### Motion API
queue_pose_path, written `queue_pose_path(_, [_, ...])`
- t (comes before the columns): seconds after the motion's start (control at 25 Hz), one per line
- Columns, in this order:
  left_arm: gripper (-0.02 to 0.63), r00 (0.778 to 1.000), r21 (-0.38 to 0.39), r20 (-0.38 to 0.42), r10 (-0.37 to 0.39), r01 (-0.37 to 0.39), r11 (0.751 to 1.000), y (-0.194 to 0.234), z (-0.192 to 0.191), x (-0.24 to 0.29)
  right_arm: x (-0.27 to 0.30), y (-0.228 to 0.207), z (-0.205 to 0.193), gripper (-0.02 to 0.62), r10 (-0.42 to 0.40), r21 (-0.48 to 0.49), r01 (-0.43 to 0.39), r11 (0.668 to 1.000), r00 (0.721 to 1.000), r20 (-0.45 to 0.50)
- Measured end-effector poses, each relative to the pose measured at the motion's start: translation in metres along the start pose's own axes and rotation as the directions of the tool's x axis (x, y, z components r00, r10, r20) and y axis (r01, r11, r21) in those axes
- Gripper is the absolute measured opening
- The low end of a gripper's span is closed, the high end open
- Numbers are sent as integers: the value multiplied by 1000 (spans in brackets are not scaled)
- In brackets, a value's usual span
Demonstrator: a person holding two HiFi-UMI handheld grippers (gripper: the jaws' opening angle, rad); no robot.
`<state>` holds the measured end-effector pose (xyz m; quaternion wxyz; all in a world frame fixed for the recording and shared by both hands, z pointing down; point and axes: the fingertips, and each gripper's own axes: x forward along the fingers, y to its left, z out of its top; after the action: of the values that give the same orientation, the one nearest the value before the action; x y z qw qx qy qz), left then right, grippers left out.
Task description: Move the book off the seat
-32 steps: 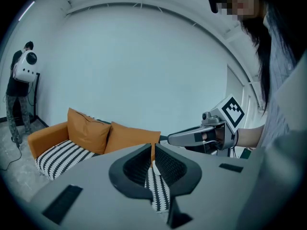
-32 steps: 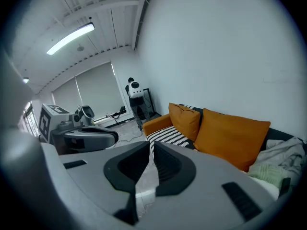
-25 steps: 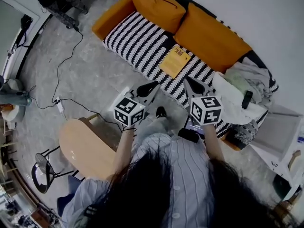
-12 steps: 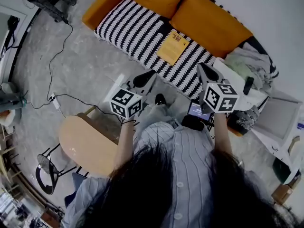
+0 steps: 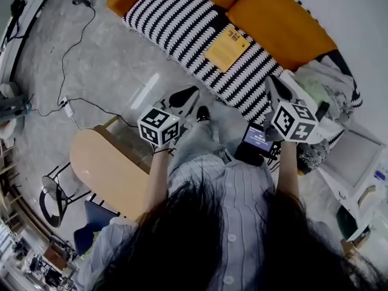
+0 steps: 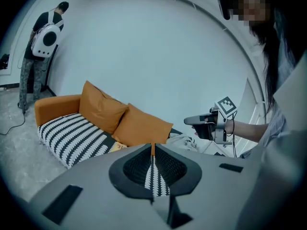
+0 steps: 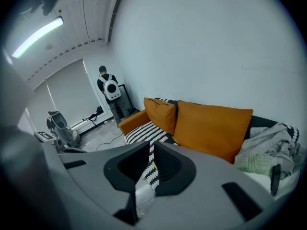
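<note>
The book point(image 5: 227, 48), yellow-orange and lying flat, rests on the black-and-white striped seat point(image 5: 173, 20) of the sofa, about midway between the seat's front edge and the orange back cushion point(image 5: 282, 26); its far corner comes close to that cushion, and nothing touches it. In the left gripper view a sliver of yellow on the stripes, just left of the jaws, may be the same book, though too little of it shows to be sure.

A heap of pale cloth point(image 5: 318, 83) fills the seat's right end, well apart from the book.

The left gripper point(image 5: 189, 93) hovers over the grey floor point(image 5: 115, 71) in front of the sofa, short of the seat's edge and apart from the book; its jaws are pressed together with nothing between them. The right gripper point(image 5: 273, 85) hangs near the seat's right end, just beside the cloth heap and also apart from the book; its jaws too are pressed together and empty.

A small lit screen point(image 5: 257, 139) shows below the right gripper; a black cable point(image 5: 76, 53) trails across the floor; a round wooden table point(image 5: 106, 174) stands near the left arm. Beyond the sofa's far arm a person point(image 6: 43, 37) with a white pack stands by the wall.
</note>
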<state>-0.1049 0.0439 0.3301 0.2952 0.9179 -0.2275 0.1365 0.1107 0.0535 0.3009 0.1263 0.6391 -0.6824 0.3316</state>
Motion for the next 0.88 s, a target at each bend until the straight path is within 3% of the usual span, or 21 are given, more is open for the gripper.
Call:
queue_pose_path(0.36, [14,997,9,-8,74,-74,997,30,2,43,44,-55,16,38,14,-24,-16,1000,998,-54])
queue_pose_path(0.6, [14,994,-87,-32,100,-102,991,60,-7,82,99,-89,7,38,45,-32,-49,998,990,-134])
queue_pose_path(0.76, [15,991,-92,-66,120,-126,988,78,-14,104,138,-100,-8,38,125,-14,-129,992,979,-159])
queue_pose_path(0.88, [26,988,-147,-83,134,-145,978,91,-26,121,166,-109,-23,40,195,31,-193,981,964,-181])
